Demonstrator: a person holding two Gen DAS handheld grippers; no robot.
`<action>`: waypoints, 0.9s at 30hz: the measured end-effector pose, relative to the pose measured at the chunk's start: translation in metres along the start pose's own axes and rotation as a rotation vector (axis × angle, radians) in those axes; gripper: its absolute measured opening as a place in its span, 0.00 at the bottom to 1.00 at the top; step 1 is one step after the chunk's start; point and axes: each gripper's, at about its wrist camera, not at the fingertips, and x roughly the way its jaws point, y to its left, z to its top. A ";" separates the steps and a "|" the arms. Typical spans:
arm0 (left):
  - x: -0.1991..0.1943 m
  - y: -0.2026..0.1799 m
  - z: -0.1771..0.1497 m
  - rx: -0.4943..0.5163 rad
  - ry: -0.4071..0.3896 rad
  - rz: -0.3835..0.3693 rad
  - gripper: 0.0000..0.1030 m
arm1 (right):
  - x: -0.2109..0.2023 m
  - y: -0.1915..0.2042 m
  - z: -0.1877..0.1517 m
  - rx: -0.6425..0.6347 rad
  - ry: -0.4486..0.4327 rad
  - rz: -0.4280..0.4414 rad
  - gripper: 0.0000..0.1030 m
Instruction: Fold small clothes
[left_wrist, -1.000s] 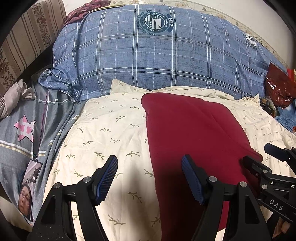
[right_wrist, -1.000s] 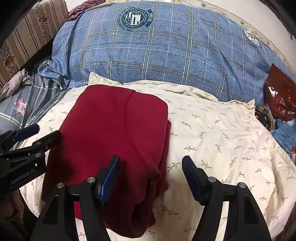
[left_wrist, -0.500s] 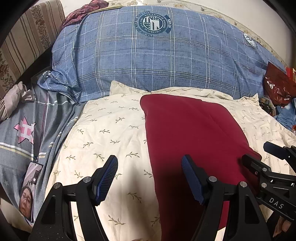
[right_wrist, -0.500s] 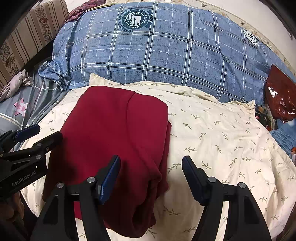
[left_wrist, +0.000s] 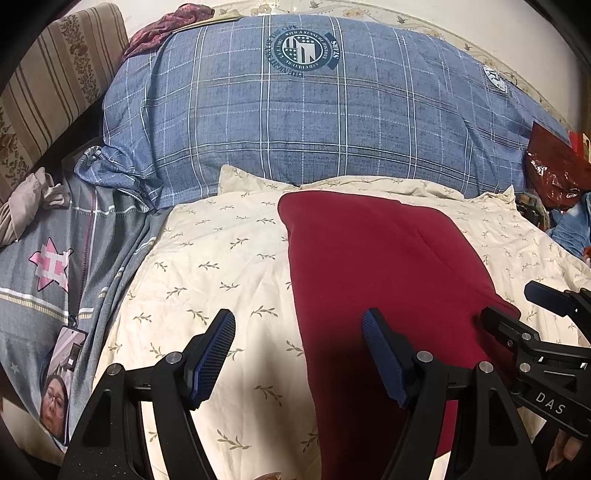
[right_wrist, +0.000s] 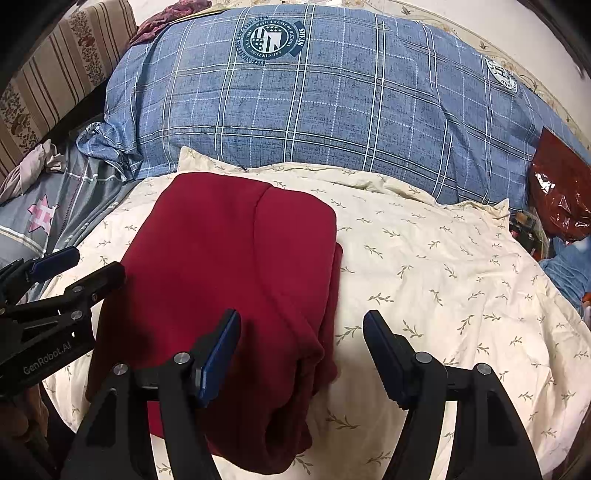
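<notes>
A dark red garment (left_wrist: 373, 273) (right_wrist: 229, 273) lies folded into a long block on a cream leaf-print pillow (left_wrist: 221, 266) (right_wrist: 443, 280). My left gripper (left_wrist: 299, 354) hovers open over the garment's near left edge, nothing between its blue pads. My right gripper (right_wrist: 301, 354) stands open over the garment's near right edge, also empty. Each gripper shows in the other's view: the right one (left_wrist: 517, 314) at the right, the left one (right_wrist: 74, 269) at the left.
A big blue plaid pillow (left_wrist: 314, 122) (right_wrist: 314, 110) lies behind the cream one. A grey star-print quilt (left_wrist: 48, 266) with a badge on it lies to the left. A striped headboard (left_wrist: 44, 85) stands far left, a shiny red bag (left_wrist: 554, 173) at the right.
</notes>
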 end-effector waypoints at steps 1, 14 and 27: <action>0.000 0.000 0.000 0.000 0.000 -0.001 0.69 | 0.000 0.000 0.000 0.001 0.000 -0.001 0.68; -0.002 -0.001 0.000 0.003 -0.001 -0.002 0.69 | 0.000 -0.001 -0.001 0.015 0.002 -0.002 0.69; -0.003 -0.001 -0.001 -0.001 -0.008 0.002 0.69 | -0.002 0.002 -0.001 0.023 -0.003 -0.005 0.69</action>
